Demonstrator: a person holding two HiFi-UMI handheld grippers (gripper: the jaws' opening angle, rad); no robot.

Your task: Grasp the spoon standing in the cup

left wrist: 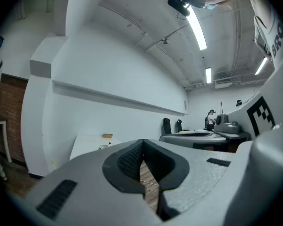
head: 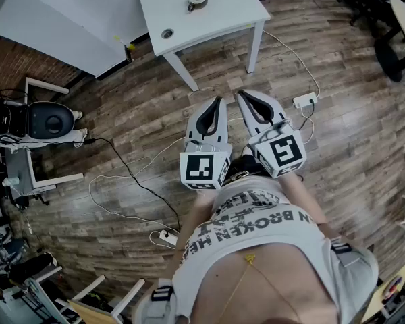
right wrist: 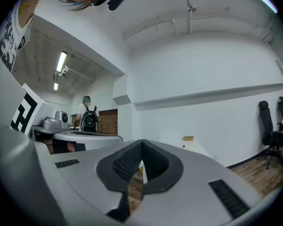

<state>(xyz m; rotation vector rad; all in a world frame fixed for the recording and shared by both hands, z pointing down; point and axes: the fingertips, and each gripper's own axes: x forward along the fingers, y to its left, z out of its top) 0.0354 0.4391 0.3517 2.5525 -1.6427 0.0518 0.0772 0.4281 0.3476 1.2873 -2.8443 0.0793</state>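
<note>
A small cup with a spoon standing in it sits on the white table at the far end of the room. I hold both grippers level in front of my body, well short of the table, pointing toward it. The left gripper has its jaws closed tip to tip with nothing between them. The right gripper is shut and empty too. In the left gripper view the cup is a tiny shape on the distant table, left of the closed left gripper. The right gripper partly hides the table.
Wooden floor lies between me and the table, crossed by cables and a power strip. A chair with a dark seat stands at the left, office chairs at the top right. A person with a backpack stands far off.
</note>
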